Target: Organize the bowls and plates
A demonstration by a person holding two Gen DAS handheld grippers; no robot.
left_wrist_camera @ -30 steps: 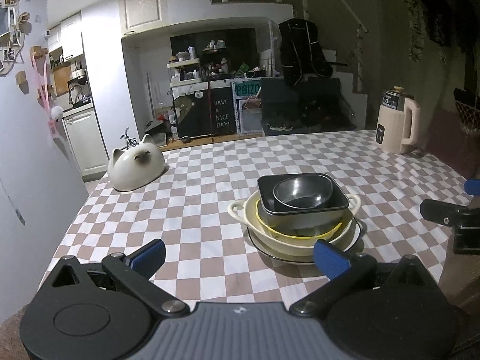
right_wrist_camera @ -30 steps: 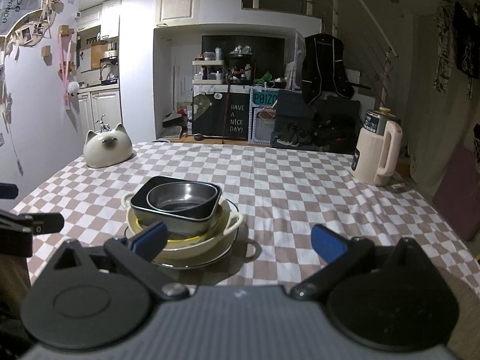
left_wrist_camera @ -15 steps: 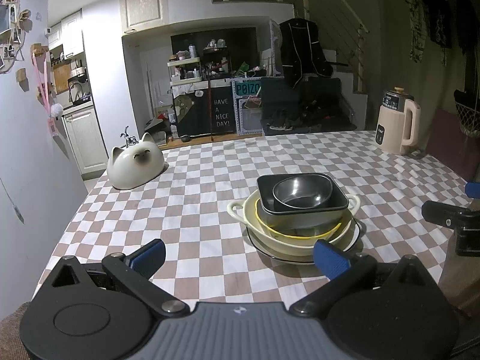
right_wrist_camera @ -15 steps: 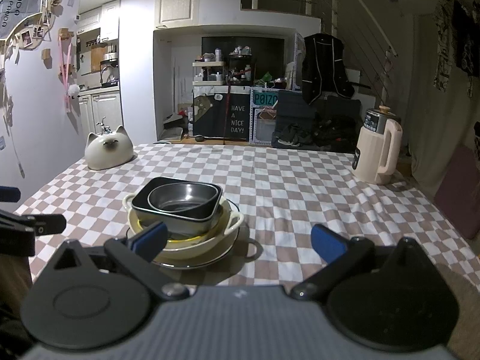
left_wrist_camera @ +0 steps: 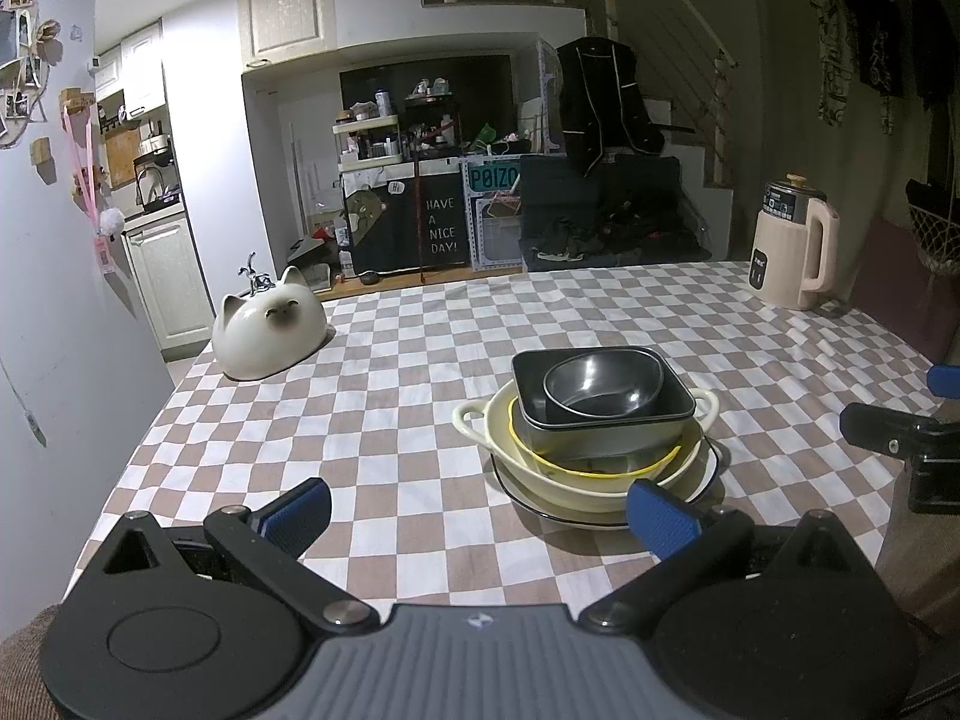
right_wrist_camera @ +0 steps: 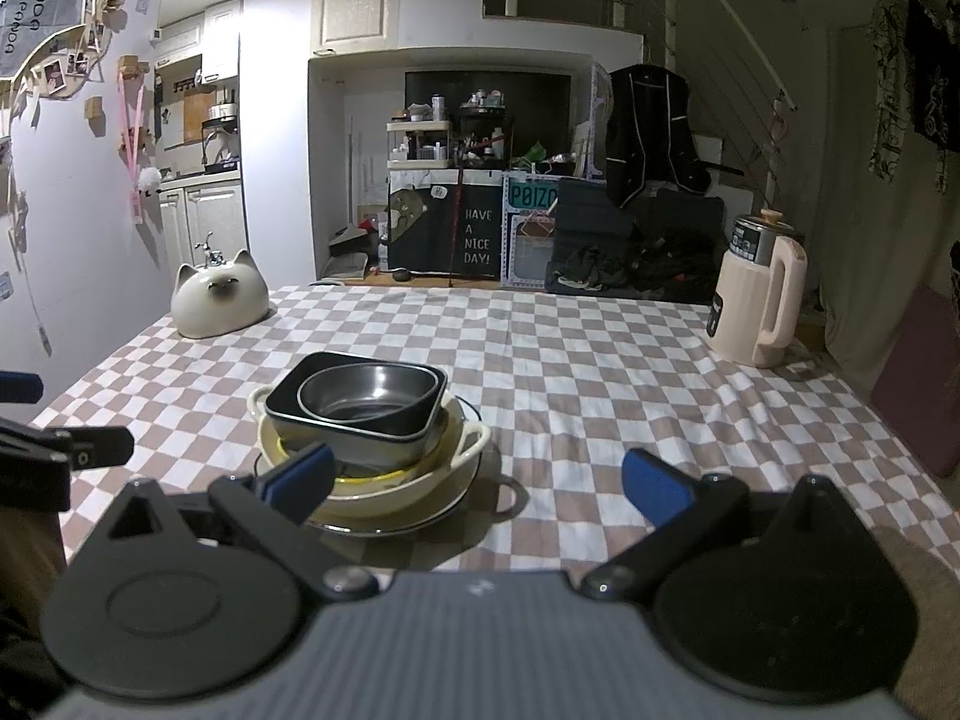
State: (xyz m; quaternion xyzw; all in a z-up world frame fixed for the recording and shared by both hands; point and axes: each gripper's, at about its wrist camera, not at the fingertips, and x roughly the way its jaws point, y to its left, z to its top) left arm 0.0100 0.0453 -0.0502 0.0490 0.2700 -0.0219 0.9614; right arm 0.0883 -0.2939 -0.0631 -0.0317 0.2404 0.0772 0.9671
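Black square bowl (left_wrist_camera: 603,399) upright atop stack, opening up; both tongs spread.

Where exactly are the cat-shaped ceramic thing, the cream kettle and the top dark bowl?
cat-shaped ceramic (left_wrist_camera: 270,333), left wrist view, its face.
cream kettle (right_wrist_camera: 757,306), right wrist view, its body.
top dark bowl (left_wrist_camera: 600,387), left wrist view, its inside.

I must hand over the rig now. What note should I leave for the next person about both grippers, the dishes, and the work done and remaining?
Left gripper: open, empty, held low at the near table edge, the dish stack just ahead to its right.
Right gripper: open, empty, the stack just ahead to its left.
Dishes: one nested stack on the checkered tablecloth. From the top: small dark bowl, dark square dish, yellow-rimmed bowl, cream two-handled bowl, plate at the bottom.
Done: nothing separated; neither gripper touches the stack.
Left: take the stack apart and sort plates and bowls.
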